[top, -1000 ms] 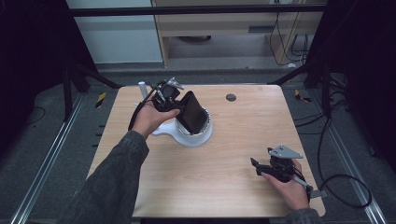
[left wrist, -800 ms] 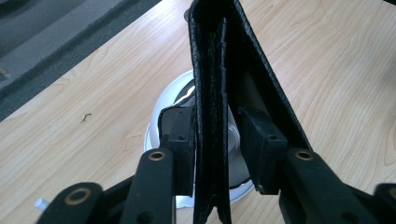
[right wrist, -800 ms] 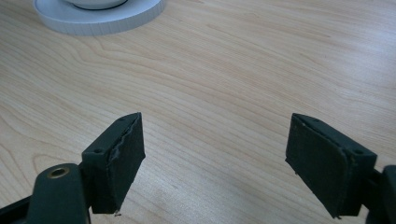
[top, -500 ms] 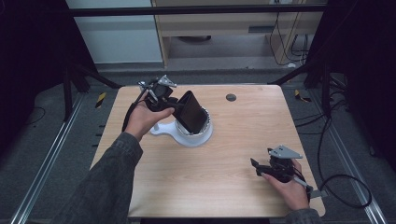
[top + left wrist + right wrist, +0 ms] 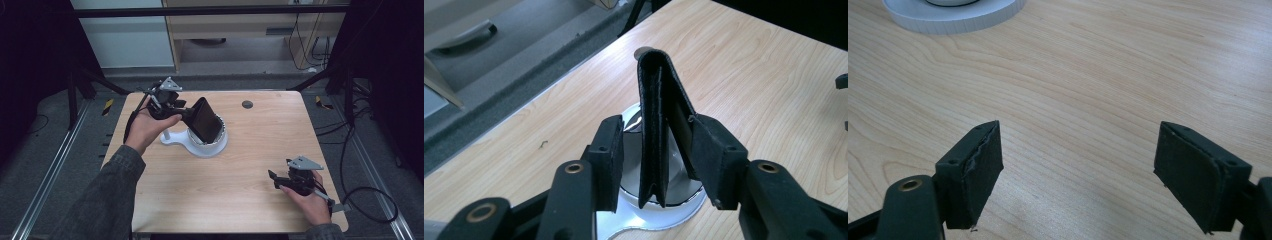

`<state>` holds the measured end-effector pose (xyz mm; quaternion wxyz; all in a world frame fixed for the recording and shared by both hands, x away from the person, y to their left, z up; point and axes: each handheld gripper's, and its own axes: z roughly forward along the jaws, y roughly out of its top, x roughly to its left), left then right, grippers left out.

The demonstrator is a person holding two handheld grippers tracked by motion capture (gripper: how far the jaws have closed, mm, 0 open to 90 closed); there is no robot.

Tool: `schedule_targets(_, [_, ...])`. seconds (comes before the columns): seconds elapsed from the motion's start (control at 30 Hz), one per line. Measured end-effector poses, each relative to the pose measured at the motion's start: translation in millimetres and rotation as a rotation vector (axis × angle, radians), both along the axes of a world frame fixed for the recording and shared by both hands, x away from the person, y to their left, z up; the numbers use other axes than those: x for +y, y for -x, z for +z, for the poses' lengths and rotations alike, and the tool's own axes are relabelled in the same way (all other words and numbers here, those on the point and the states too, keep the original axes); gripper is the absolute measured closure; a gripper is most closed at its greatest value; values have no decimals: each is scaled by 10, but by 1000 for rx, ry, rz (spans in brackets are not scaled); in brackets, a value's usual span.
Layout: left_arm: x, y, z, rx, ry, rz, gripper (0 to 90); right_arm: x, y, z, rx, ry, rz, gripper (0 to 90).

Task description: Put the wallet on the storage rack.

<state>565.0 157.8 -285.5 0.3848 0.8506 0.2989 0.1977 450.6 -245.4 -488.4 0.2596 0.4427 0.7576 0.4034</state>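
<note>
Left gripper [image 5: 186,113] is sitting at the back left of the wooden surface [image 5: 240,200], held up off the wood and pointing right at a black folded wallet [image 5: 205,120]. Wallet is standing tilted in a white round holder [image 5: 200,146] with a shiny inner dish, just right of the left hand [image 5: 145,129]. In the left gripper view the wallet [image 5: 658,130] is standing on edge between the jaws; they have just been opening. Left pad is sitting clear of it with a visible gap, right pad is lying close against the flared cover, contact hard to call. Not clamping. Holder rim [image 5: 664,216] is showing below the wallet. A small dark disc [image 5: 247,104] is lying farther back, right of the holder. Right gripper [image 5: 278,181] is resting at the front right of the surface, well apart from the holder, jaws standing wide apart over bare wood with nothing between them.
</note>
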Motion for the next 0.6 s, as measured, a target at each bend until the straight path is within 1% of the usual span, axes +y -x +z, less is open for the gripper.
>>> schedule_targets(0.07, [5, 14, 8, -4, 4, -1, 542, 3, 3, 0, 4, -3, -1, 196])
schedule_targets(0.1, [15, 45, 18, -10, 25, -2, 542, 1, -1, -3, -2, 6, 1, 196])
schedule_targets(0.13, [22, 61, 23, -14, 30, -4, 514, 5, 2, -4, -2, 15, 0, 195])
schedule_targets(0.17, [44, 103, 27, -21, 42, -6, 512, 6, 3, -6, -2, 15, 1, 196])
schedule_targets(0.23, [51, 153, 24, -24, 39, -15, 498, 6, 1, -8, -1, 17, 1, 196])
schedule_targets(0.27, [51, 153, 24, -24, 39, -15, 489, 5, -1, -7, -3, 19, 2, 196])
schedule_targets(0.3, [51, 202, 18, -30, 40, -23, 489, 5, -1, -7, -3, 19, 2, 196])
schedule_targets(0.4, [59, 317, -19, -45, 66, -35, 401, 7, 4, -2, -1, 15, 1, 196])
schedule_targets(0.5, [69, 413, -76, -55, 68, -44, 317, 3, 2, -4, -3, 18, 1, 196])
schedule_targets(0.6, [93, 517, -141, -72, 73, -42, 238, 4, 1, -5, -2, 19, 2, 195])
